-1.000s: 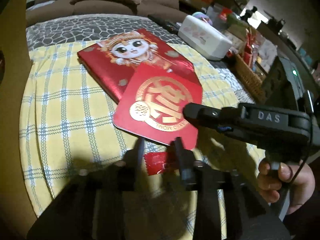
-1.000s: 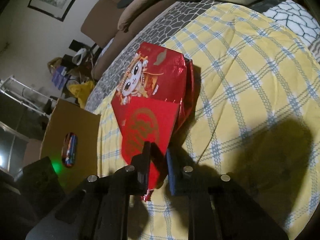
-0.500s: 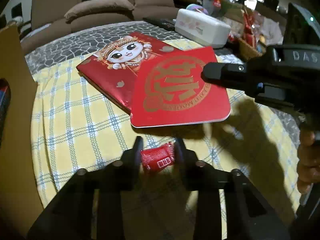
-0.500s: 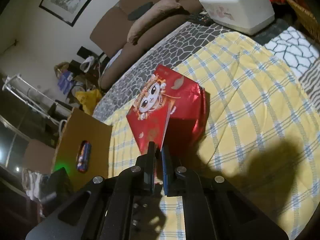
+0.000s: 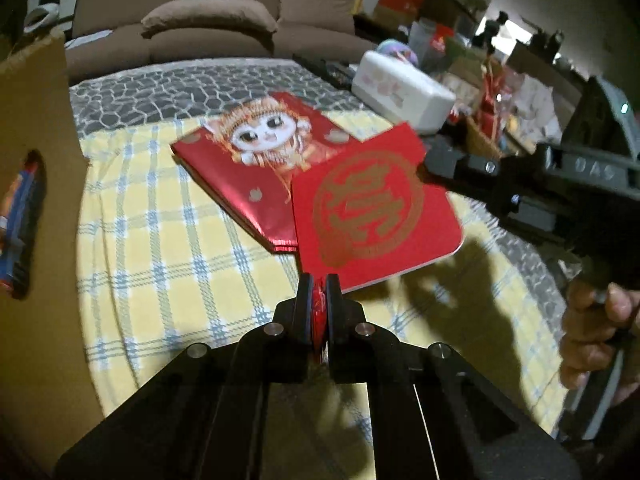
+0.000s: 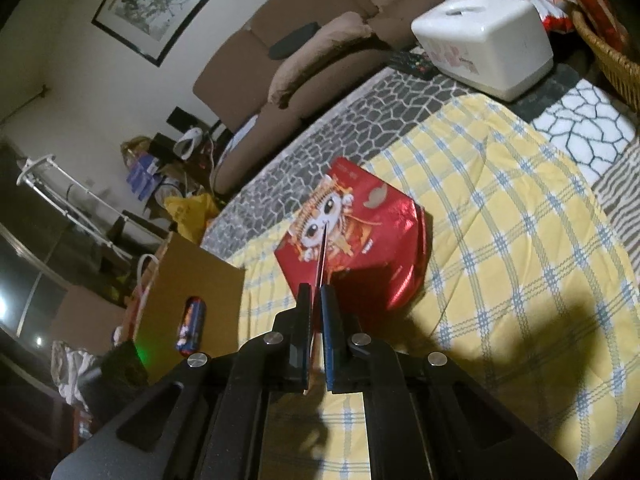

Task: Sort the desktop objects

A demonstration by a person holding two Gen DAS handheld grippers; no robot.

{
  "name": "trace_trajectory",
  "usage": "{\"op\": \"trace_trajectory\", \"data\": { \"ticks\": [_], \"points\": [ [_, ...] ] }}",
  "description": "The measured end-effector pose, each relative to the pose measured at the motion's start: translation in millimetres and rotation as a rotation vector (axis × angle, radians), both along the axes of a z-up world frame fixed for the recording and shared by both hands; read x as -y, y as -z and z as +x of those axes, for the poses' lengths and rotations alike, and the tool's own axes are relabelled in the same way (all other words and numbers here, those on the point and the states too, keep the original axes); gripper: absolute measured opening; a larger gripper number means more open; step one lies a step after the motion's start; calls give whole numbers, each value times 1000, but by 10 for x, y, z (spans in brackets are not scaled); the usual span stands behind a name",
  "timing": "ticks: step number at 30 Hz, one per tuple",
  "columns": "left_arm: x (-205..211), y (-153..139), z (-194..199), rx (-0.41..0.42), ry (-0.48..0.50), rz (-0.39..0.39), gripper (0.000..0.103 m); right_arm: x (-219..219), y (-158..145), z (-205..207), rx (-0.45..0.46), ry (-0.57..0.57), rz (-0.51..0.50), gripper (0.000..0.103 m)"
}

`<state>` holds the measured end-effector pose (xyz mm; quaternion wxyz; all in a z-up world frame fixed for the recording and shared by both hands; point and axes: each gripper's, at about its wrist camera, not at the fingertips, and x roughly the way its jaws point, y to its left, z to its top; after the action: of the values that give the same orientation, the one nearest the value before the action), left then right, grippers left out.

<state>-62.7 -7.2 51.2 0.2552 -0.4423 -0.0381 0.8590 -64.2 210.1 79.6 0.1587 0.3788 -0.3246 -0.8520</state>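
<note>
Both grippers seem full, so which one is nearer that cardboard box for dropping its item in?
Probably left: the left gripper, pinching the red candy, has the cardboard box right alongside.

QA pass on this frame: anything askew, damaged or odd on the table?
Nothing damaged or spilled. Only oddity: the red card hangs tilted over the cat packet, pinched at one corner by the right tool. The left tool squeezes a small red wrapper.
</note>
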Motion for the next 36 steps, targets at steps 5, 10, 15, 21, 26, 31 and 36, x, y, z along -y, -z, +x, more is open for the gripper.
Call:
{"op": "trace_trajectory", "data": {
  "ticks": [5,10,15,21,26,31,36],
  "points": [
    [102,-211,11,-1,-7,21,5,52,71,-26,42,-24,3,5],
    [129,-348,79,4,20,-4,5,93,300,-74,106,-40,-20,7],
    [111,-130,-41,39,1,-61,5,133,371,-83,121,-52,-54,7],
    [176,200,-178,119,-13,3,5,192,468,-124,143,-87,-90,7],
    [215,363,-202,156,-16,47,5,256,608,-154,192,-93,-60,19],
    [237,393,-196,164,-23,73,5,203,784,-145,243,-68,-53,17],
    [243,393,-192,169,-20,81,5,228,802,-141,228,-76,-35,22]
  ]
}}
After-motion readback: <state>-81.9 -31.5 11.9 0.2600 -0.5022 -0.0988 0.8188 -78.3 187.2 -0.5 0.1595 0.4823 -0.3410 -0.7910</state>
